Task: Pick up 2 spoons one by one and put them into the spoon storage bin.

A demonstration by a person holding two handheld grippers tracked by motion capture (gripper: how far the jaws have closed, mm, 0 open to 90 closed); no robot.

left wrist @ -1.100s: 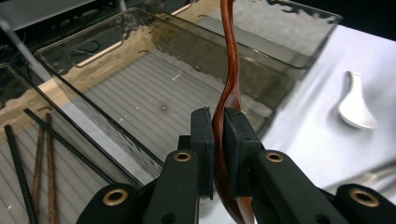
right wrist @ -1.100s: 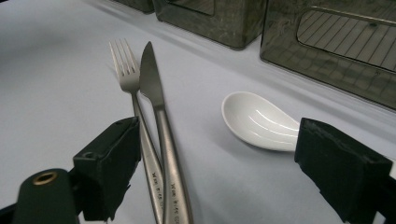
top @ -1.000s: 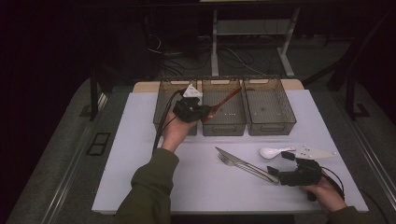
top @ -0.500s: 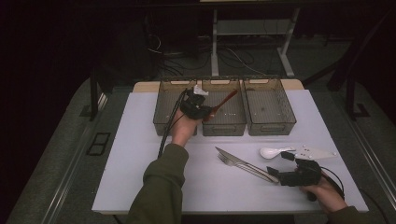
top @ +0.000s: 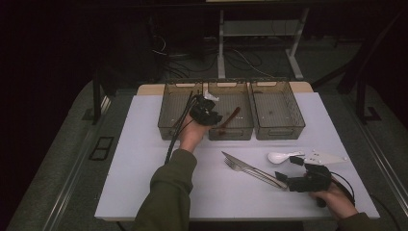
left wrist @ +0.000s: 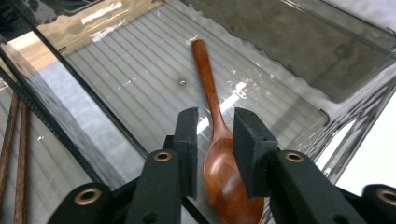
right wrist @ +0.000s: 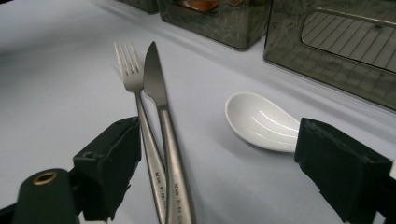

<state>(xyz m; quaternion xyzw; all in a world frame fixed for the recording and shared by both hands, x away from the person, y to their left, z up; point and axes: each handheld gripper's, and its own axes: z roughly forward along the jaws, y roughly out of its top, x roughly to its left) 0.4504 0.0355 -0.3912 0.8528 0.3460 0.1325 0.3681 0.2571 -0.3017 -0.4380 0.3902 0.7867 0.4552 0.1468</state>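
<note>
The wooden spoon (left wrist: 219,154) is seen lying on the ribbed floor of the middle bin (top: 243,131), handle toward 12 o'clock in the left gripper view, with the left gripper (left wrist: 215,142) set narrowly about its neck; the jaws have just been opening, and the pads appear clear of the wood (the spoon lies between them). The right gripper (right wrist: 217,163) is held wide over the desk (top: 144,159), fork (right wrist: 135,93) and knife (right wrist: 159,98) between its jaws, the white spoon (right wrist: 259,119) at 2 o'clock.
</note>
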